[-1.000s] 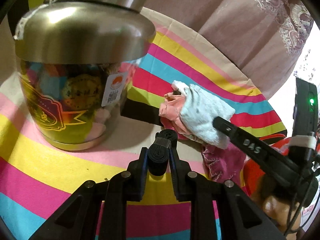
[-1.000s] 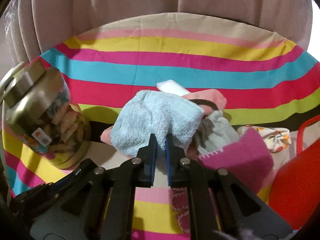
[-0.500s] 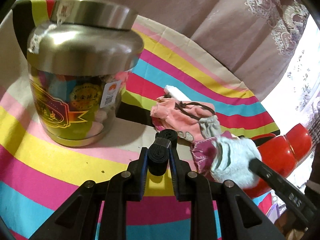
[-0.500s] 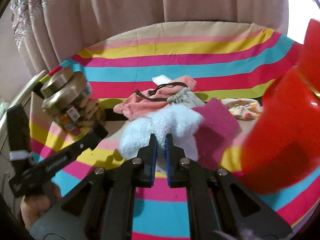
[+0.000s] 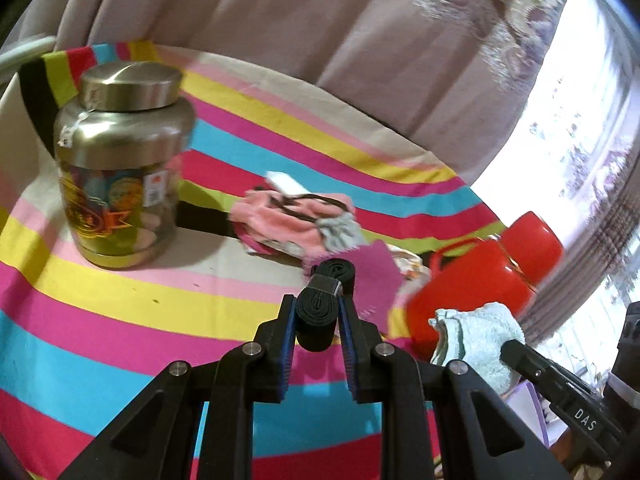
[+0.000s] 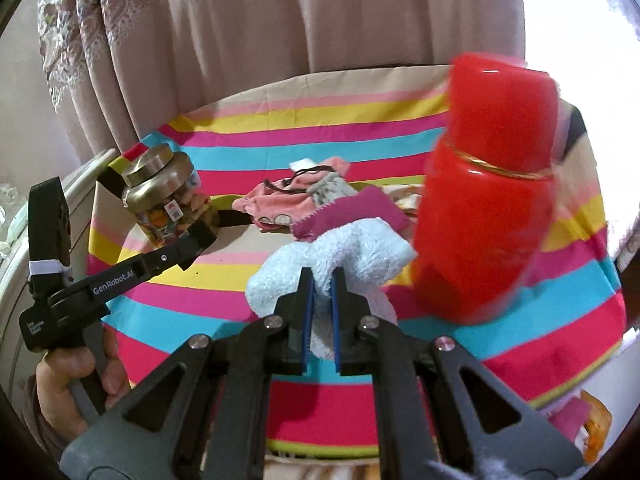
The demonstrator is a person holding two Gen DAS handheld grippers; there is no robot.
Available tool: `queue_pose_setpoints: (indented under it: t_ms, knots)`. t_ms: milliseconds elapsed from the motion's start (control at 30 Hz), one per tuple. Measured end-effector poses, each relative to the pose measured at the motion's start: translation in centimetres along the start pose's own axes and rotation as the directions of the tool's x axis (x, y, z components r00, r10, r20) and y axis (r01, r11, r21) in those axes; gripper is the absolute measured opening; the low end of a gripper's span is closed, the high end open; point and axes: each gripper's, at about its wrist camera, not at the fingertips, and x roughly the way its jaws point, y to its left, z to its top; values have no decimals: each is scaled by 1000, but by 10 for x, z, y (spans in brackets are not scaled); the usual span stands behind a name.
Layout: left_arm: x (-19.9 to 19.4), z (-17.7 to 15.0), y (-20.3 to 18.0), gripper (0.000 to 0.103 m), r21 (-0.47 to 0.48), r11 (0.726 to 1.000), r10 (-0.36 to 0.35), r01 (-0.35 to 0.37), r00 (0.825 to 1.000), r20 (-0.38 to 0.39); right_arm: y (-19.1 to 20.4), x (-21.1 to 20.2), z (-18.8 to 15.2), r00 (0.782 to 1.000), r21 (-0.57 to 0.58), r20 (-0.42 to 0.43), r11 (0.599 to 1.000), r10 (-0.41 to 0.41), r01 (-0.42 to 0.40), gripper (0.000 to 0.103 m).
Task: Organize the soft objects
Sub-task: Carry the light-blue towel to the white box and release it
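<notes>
My right jaws (image 6: 320,280) are clamped on a fluffy pale-blue terry cloth (image 6: 352,248), which bunches above the pads and hangs in the air near the right end of the table (image 6: 200,312), just beside a glossy red plastic thermos flask (image 6: 484,200). My left jaws (image 5: 318,312) pinch a folded black elastic strap (image 5: 318,316), its free loop poking out past the tips.

Beyond them, on the striped tablecloth, lies the heap of soft things waiting to be sorted: a pink drawstring pouch with a grey fuzzy piece (image 5: 296,224), and a flat magenta felt cloth (image 5: 376,276) at its right edge. A steel-lidded glass jar with a gold label (image 5: 120,168) stands towards the left end of the table, well apart from the heap.

The step in hand, I judge, is carrying the blue cloth off to wherever it belongs; no bin or pile for it shows. To do it well I should keep the right grip firm, since terry slips, hold the trailing folds clear of the flask so they do not drag it over, and keep my left tool out of the way.
</notes>
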Motion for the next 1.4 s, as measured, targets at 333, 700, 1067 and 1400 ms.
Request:
queue_pose_setpoints:
  t_ms: [333, 700, 1067, 1400]
  knots:
    - [-5, -34, -90, 22, 130, 985, -102, 111, 992, -79, -84, -73, -23, 995, 104, 35, 990, -95, 91, 10]
    - [6, -70, -187, 22, 259, 937, -188, 235, 963, -193, -204, -142, -70, 958, 256, -8, 925, -288, 280, 10]
    - [29, -110, -272, 22, 352, 868, -241, 351, 917, -319, -282, -178, -110, 908, 362, -79, 837, -412, 411, 10]
    - [64, -141, -348, 22, 429, 793, -255, 433, 874, -413, -324, -179, -141, 890, 426, -183, 782, -417, 454, 13]
